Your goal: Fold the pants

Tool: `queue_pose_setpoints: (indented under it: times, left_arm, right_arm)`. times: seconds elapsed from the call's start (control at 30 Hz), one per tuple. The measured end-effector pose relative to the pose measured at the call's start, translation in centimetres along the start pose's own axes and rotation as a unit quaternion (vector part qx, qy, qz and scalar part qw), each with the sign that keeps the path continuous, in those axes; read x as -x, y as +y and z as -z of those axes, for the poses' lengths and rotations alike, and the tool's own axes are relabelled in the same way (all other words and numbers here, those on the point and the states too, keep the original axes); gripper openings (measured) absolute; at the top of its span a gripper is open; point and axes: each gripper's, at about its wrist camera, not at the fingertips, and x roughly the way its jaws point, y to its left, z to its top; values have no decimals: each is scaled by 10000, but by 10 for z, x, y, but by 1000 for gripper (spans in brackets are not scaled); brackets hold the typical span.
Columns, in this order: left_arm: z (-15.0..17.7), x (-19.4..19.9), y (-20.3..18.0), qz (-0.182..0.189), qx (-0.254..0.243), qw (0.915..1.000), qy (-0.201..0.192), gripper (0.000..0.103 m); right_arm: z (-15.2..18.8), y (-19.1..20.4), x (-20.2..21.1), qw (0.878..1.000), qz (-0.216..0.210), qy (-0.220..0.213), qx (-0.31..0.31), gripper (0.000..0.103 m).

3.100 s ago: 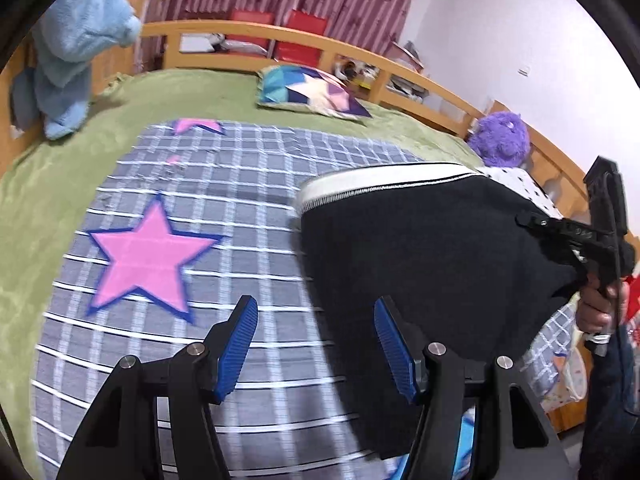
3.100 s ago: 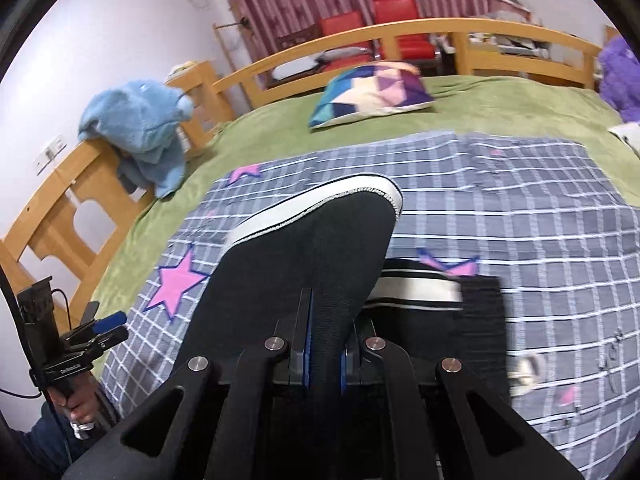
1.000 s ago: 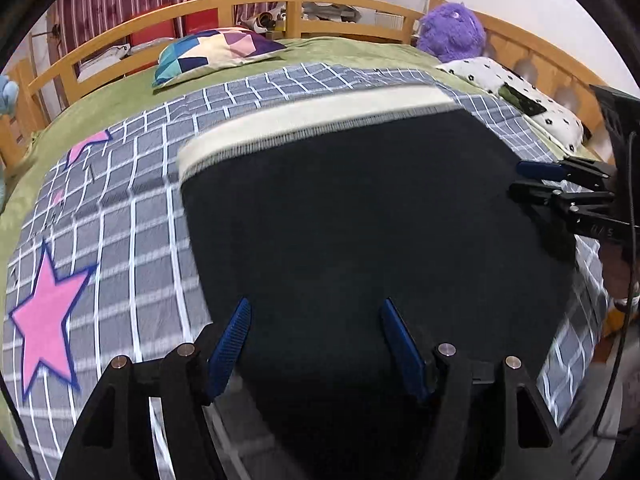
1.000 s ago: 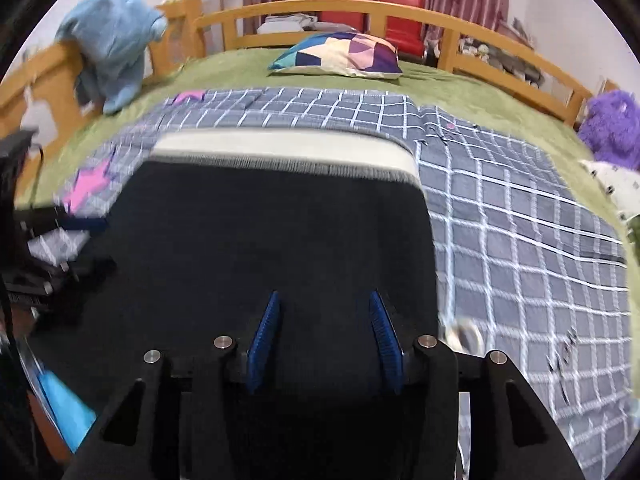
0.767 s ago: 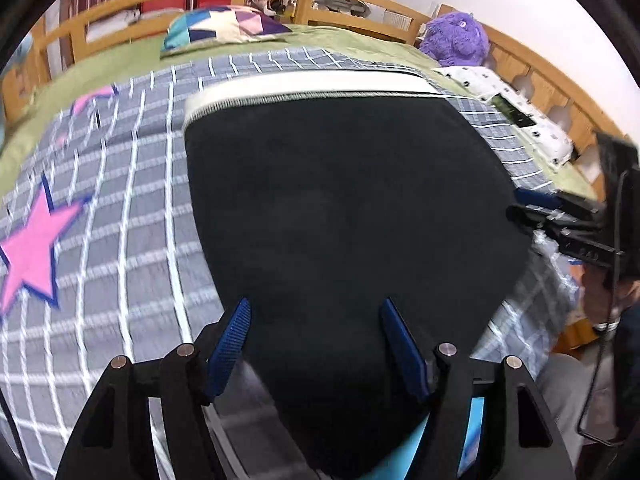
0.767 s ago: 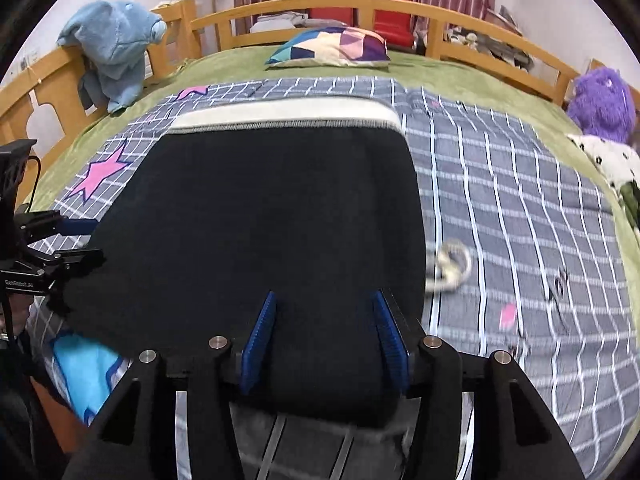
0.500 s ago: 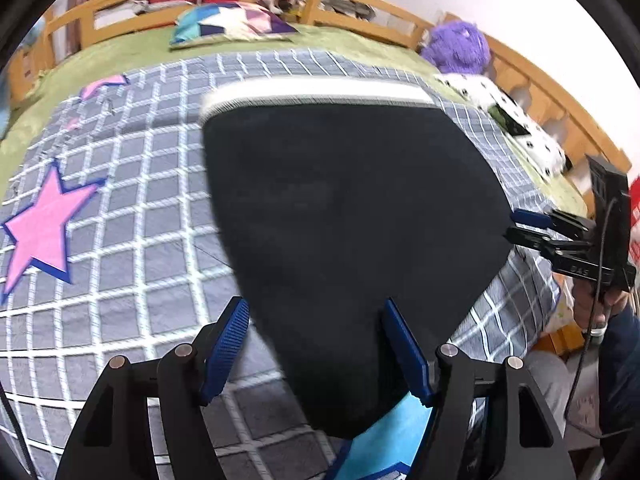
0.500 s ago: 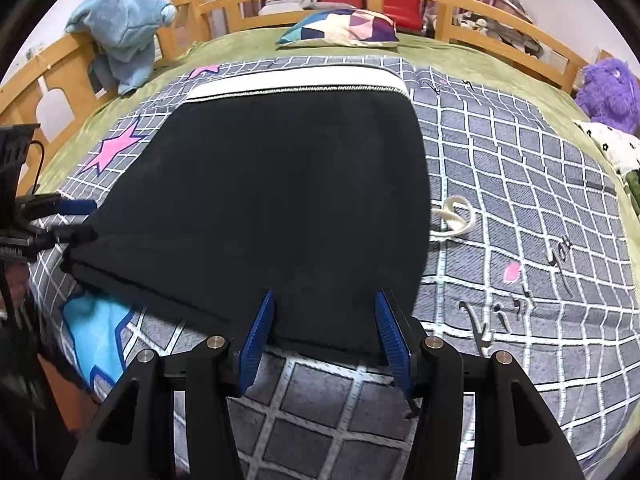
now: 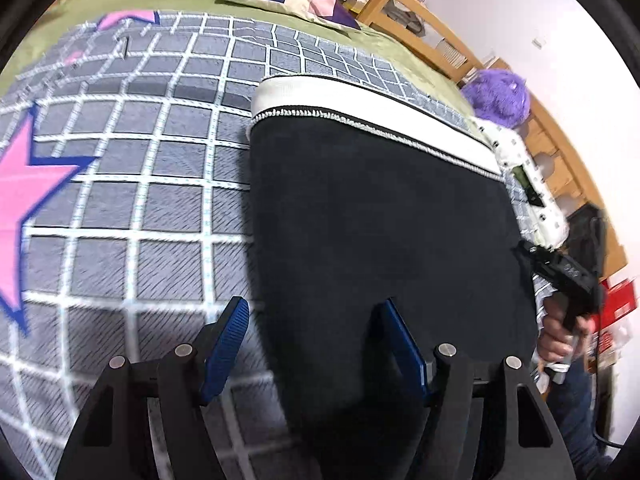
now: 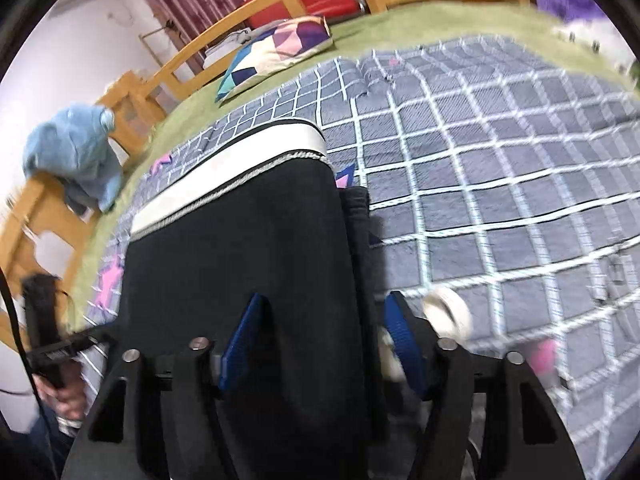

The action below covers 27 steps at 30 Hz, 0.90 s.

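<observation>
On the checked blanket (image 9: 152, 168) lie the black pants (image 9: 376, 216), folded flat, white waistband (image 9: 360, 108) at the far end. Left gripper (image 9: 312, 340) stands released above the pants' near left edge, pads clear of the cloth; right gripper (image 10: 324, 340) straddles the near right edge, jaws opening, cloth between but unpinched, a white drawstring (image 10: 448, 314) just beside it. Farther off: patchwork pillow (image 10: 276, 52), purple plush (image 9: 498, 96), wooden rail (image 10: 248, 12).
</observation>
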Motion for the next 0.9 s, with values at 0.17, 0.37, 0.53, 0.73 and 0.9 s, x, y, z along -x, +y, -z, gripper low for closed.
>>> queue_pose_setpoints:
  times: [0.17, 0.37, 0.53, 0.73, 0.9]
  left_arm:
    - [-6, -16, 5, 458, 35, 9989, -119, 66]
    - [-17, -30, -1, 644, 146, 9976, -222, 56]
    - [-30, -17, 4, 1026, 519, 9932, -165, 25]
    - [-53, 39, -2, 1038, 19, 9937, -418, 22]
    - [-73, 107, 52, 433, -69, 9969, -657, 23]
  right_arm:
    - [-6, -17, -27, 9981, -480, 359, -152, 69]
    - [-3, -19, -32, 9951, -850, 473, -149, 58]
    - [-1, -12, -19, 9964, -702, 336, -323, 45]
    - [-3, 48, 20, 9985, -509, -88, -200, 26]
    - [-1, 117, 9, 9950, -942, -79, -336, 25]
